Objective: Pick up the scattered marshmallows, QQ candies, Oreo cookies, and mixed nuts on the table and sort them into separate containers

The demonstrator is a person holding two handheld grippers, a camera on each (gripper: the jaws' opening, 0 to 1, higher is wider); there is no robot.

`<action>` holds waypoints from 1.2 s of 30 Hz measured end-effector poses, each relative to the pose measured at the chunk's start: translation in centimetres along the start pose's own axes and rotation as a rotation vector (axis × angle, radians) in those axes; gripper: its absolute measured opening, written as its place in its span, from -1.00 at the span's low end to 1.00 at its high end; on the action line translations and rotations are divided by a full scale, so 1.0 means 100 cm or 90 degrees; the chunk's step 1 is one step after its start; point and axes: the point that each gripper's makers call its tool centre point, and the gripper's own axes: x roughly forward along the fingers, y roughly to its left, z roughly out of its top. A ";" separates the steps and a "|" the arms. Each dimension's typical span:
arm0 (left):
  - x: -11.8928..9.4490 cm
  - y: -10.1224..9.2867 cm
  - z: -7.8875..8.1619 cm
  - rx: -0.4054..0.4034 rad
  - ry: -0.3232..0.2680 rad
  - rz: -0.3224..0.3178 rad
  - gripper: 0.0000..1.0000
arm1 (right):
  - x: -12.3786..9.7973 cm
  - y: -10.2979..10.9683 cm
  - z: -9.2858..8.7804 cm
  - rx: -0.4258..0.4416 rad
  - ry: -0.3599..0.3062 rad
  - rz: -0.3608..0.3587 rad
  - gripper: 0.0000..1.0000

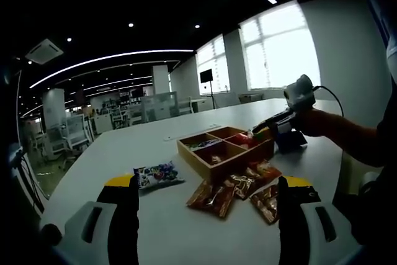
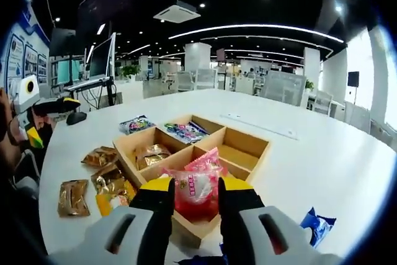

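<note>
Over the near compartment of the four-part wooden tray, the right gripper clenches a pink, crinkly candy packet — the left gripper hangs released above brown foil snack packets on the white table.

The left gripper view looks low across the surface toward the wooden tray; the right gripper view hangs close above that tray, facing opposite.

One wooden tray, four compartments; four brown packets beside it.
</note>
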 end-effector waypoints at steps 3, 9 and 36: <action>0.000 0.001 0.000 -0.001 0.000 0.002 0.93 | -0.003 -0.001 0.002 0.011 -0.007 -0.005 -0.45; 0.000 0.001 -0.001 0.001 0.002 0.003 0.93 | -0.012 -0.004 0.016 0.063 -0.054 -0.006 -0.19; 0.004 -0.002 -0.006 -0.006 0.006 0.004 0.93 | -0.033 -0.006 0.023 0.088 -0.105 -0.024 0.80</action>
